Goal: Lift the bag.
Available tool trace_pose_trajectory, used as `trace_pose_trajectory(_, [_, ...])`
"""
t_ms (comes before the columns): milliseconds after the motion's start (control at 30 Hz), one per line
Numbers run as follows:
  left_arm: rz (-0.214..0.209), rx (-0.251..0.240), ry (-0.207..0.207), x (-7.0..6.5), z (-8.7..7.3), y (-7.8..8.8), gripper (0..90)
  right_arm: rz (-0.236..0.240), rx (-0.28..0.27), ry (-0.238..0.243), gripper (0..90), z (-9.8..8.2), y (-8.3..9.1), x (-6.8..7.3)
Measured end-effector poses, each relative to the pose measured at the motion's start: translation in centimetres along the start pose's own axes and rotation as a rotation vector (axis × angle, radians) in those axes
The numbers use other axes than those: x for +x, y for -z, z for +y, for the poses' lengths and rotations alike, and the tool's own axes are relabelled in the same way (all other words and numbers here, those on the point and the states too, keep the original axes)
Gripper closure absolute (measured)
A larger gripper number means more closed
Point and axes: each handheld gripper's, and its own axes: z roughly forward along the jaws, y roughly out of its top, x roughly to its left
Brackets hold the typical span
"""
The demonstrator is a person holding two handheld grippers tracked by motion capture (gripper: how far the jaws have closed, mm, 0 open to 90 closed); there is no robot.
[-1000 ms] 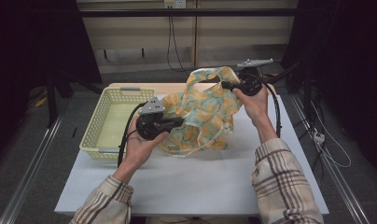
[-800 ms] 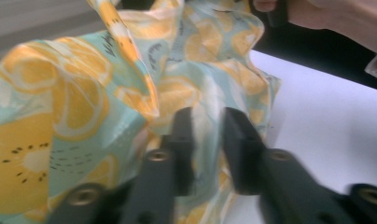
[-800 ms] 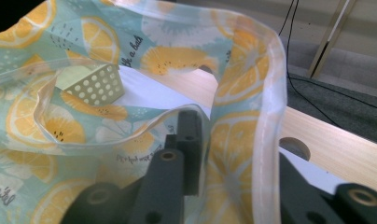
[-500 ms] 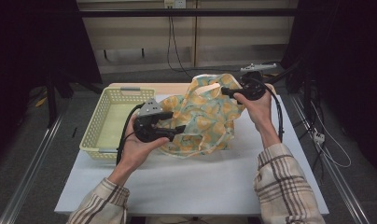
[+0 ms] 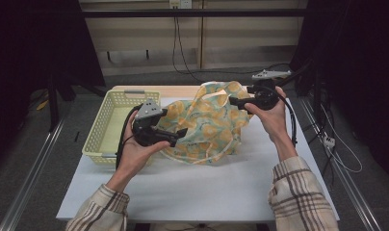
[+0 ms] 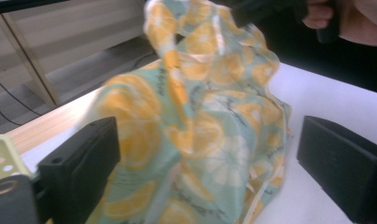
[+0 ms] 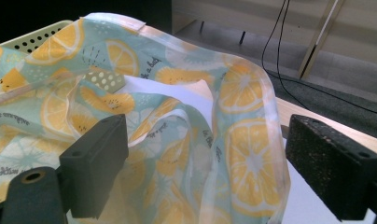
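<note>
I'm letting go of the bag point(image 5: 209, 126) now; it's slumping mid-table point(image 5: 192, 187), just right of the basket point(image 5: 116, 126). L gripper point(image 5: 180, 135) and R gripper point(image 5: 235, 101) have both just been opening, jaws now wide w/ cloth loose between them, pads not pressing. Next, I reckon, I'm re-gripping the rim or handles to flatten it. Bag's lying clear of the table's near edge, w/ open room on that side and to its right.
</note>
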Motion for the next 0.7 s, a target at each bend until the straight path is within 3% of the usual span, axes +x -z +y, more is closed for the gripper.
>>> trace_pose_trajectory(167, [0.019, 0.006, 0.006, 0.3, -0.1, 0.5, 3.9, -0.002, 0.001, 0.002, 11.2, -0.7, 0.8, 0.4])
trace_pose_trajectory(500, [0.015, 0.009, -0.009, -0.1, -0.8, 1.1, 3.9, -0.029, -0.02, 0.005, 11.4, -2.9, 3.1, 1.3])
trace_pose_trajectory(600, [-0.003, 0.014, 0.023, -0.1, -1.4, 1.3, 4.8, -0.037, -0.011, 0.002, 11.2, -3.9, 3.6, 1.4])
trace_pose_trajectory(700, [0.034, 0.018, 0.012, -0.1, -2.1, 1.7, 5.3, -0.039, -0.014, -0.003, 11.2, -4.9, 4.2, 1.5])
